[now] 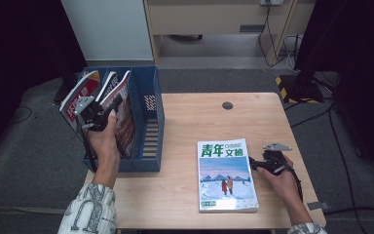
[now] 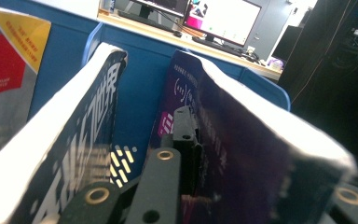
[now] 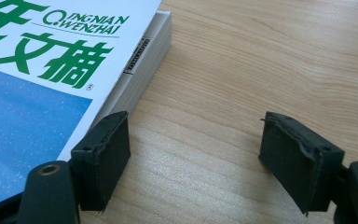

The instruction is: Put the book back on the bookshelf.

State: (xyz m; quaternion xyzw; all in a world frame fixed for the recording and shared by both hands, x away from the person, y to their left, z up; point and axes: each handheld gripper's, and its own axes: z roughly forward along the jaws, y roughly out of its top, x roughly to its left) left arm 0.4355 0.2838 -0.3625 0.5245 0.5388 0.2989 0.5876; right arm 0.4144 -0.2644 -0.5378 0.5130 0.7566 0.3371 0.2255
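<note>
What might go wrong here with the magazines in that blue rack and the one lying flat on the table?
1. The left gripper pinches a dark magazine in the blue rack; the leaning neighbour magazine may topple or snag as it moves.
2. The right gripper stands open on the table beside the green-titled magazine; a nudge might push it instead of gripping it.

Office or lab room: grey carpet floor, small wooden tabletop, blue file rack with magazines, lit monitors on a long desk, loose cables, black curtains at sides.
</note>
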